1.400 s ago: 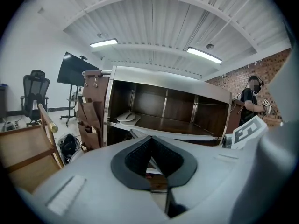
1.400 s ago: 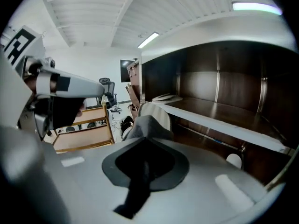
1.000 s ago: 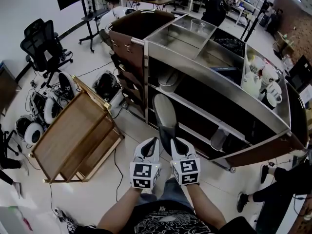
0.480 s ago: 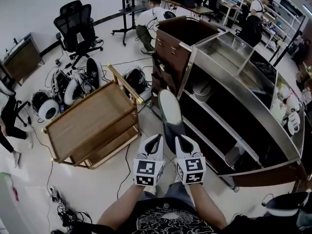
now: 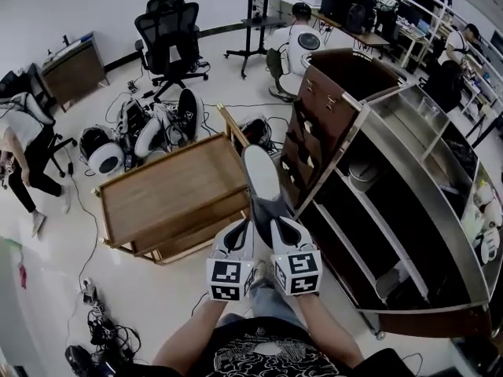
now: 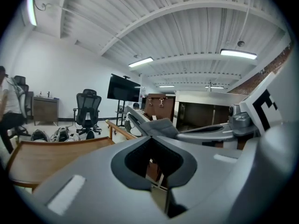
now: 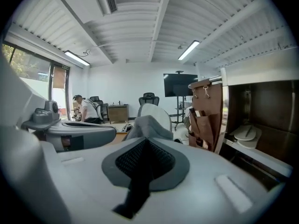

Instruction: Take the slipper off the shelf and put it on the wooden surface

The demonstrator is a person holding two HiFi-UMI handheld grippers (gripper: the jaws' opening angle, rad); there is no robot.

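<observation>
Moved: swinging left since earlier frames, shelf (image 5: 369, 210) sliding toward right of frame, wooden surface (image 5: 169, 193) coming to centre-left.
Grip: right gripper (image 5: 277, 230) clamping slipper (image 5: 262, 181) at near end; left gripper (image 5: 240, 232) riding just beside, closed, carrying nothing.
Direction: lying left of slipper, wooden surface just beside toe.
Axis: pointing away from grippers, toward top of frame.
Nearer: right.
Texture: slipper looking soft, grey, pale ribbed sole showing; surface flat, grained.

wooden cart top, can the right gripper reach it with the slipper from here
Probably yes: the right gripper holds the slipper just beside the wooden cart top, with nothing between them.
</observation>
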